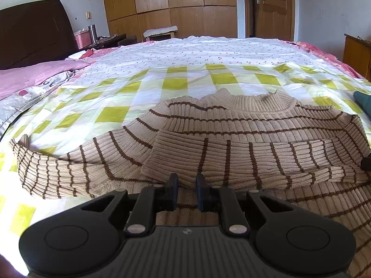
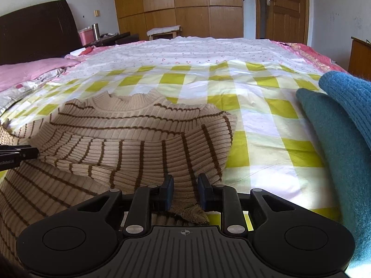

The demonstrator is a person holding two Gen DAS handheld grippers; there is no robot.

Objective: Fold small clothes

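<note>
Striped sweater [image 1: 231, 125] hem hidden under both grippers, left [image 1: 187, 186] narrow, empty, right [image 2: 185, 186] unclear.

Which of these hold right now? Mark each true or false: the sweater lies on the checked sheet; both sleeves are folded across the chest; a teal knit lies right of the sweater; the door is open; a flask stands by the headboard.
1. The sweater lies on the checked sheet. True.
2. Both sleeves are folded across the chest. False: one sleeve lies across it, the other sleeve still stretches out to the side.
3. A teal knit lies right of the sweater. True.
4. The door is open. False: it is shut.
5. A flask stands by the headboard. True.
</note>
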